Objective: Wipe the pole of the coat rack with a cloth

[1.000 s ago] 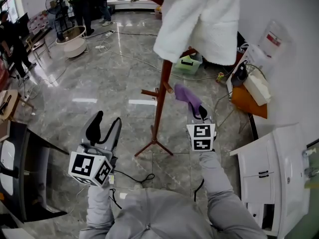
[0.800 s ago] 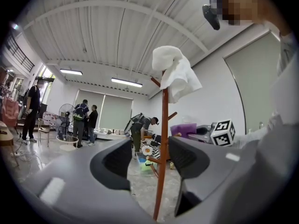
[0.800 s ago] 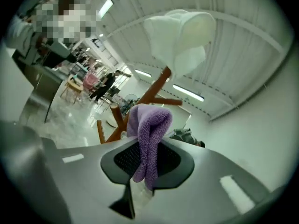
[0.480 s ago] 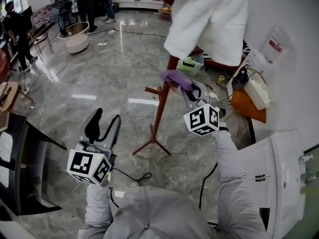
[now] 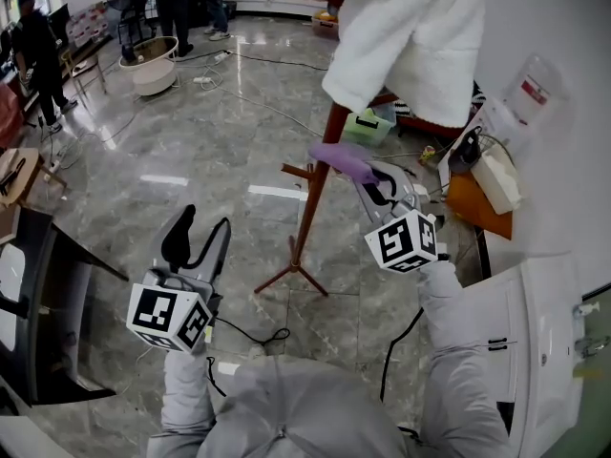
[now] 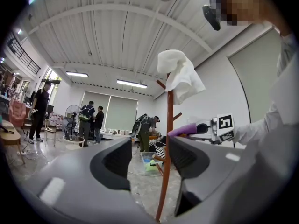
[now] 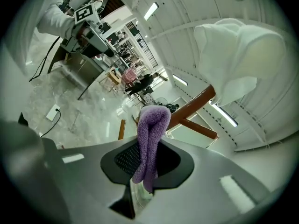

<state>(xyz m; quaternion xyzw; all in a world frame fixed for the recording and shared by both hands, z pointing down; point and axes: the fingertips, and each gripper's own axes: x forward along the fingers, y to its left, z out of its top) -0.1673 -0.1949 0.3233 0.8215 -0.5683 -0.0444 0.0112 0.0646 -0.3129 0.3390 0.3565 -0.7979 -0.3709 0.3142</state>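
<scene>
The coat rack's red-brown pole (image 5: pixel 310 203) stands on spread feet on the marble floor, with a white towel (image 5: pixel 410 36) draped over its top. My right gripper (image 5: pixel 368 181) is shut on a folded purple cloth (image 5: pixel 341 159), whose free end reaches the pole just right of it. In the right gripper view the purple cloth (image 7: pixel 150 143) hangs between the jaws, with the pole (image 7: pixel 189 108) slanting behind it. My left gripper (image 5: pixel 199 241) hangs open and empty, low at the left, away from the pole. The left gripper view shows the pole (image 6: pixel 167 148) ahead between its jaws.
A white cabinet (image 5: pixel 520 332) stands at the right beside the wall. A black table edge (image 5: pixel 57 303) lies at the left. Cables (image 5: pixel 258 337) trail on the floor near my feet. People (image 5: pixel 38 46), a fan and a round white basket (image 5: pixel 153 65) are at the far left.
My right gripper has lifted the purple cloth up and leftward until it reaches the pole. The left gripper has stayed almost still.
</scene>
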